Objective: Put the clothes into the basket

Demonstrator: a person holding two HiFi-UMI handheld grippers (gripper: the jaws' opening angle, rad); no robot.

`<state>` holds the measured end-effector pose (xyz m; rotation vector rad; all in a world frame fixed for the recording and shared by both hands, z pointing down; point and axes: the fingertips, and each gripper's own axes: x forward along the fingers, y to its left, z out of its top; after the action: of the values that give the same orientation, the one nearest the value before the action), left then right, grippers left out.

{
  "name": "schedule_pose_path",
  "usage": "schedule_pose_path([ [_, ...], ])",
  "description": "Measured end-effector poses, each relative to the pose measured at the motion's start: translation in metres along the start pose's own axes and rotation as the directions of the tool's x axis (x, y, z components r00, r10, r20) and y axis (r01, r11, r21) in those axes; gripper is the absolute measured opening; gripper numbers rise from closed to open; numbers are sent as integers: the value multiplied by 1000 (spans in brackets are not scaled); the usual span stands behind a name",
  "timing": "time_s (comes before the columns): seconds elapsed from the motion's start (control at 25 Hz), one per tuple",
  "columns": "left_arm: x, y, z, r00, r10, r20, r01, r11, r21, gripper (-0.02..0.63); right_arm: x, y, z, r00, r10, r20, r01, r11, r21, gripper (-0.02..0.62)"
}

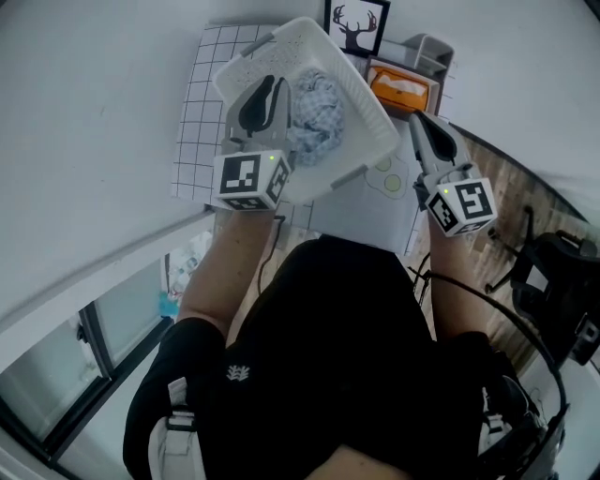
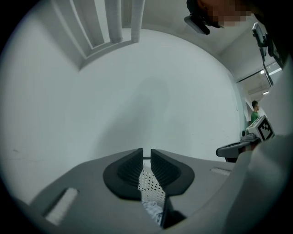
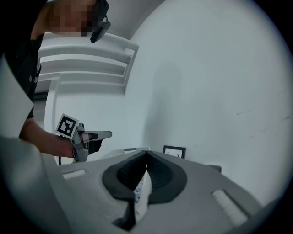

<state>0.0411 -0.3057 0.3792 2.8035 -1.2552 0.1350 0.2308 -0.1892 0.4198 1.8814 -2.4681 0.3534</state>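
Note:
A white perforated basket (image 1: 281, 33) is tilted in front of me, with a crumpled blue-and-white cloth (image 1: 314, 112) inside it. My left gripper (image 1: 270, 86) reaches over the basket's left wall. In the left gripper view, its jaws (image 2: 146, 153) stand almost together on the perforated wall (image 2: 149, 183), with the cloth (image 2: 153, 210) below. My right gripper (image 1: 417, 120) is at the basket's right rim. In the right gripper view, its jaws (image 3: 146, 155) meet at the tips with a white strip of the basket (image 3: 139, 192) wedged between the pads.
A white cabinet top (image 1: 375, 216) lies under the basket, against a grid-patterned panel (image 1: 202, 103). A framed deer picture (image 1: 356, 26) and an orange box (image 1: 401, 89) stand behind. A black chair (image 1: 553, 272) is at the right, on the wooden floor.

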Motion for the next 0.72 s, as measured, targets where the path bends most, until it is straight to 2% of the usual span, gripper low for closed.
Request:
schedule_pose_path([
  [0.12, -12, 10, 13, 999, 32, 31, -32, 999, 8, 27, -6, 1, 8, 1000, -8, 6, 8, 1000, -15, 2],
  [0.32, -32, 20, 31, 997, 40, 64, -41, 999, 21, 3, -16, 3, 22, 999, -29, 26, 30, 999, -31, 2],
  [0.72, -87, 31, 28, 995, 79, 61, -82, 996, 39, 3, -33, 14, 37, 997, -34, 65, 38, 996, -74, 2],
])
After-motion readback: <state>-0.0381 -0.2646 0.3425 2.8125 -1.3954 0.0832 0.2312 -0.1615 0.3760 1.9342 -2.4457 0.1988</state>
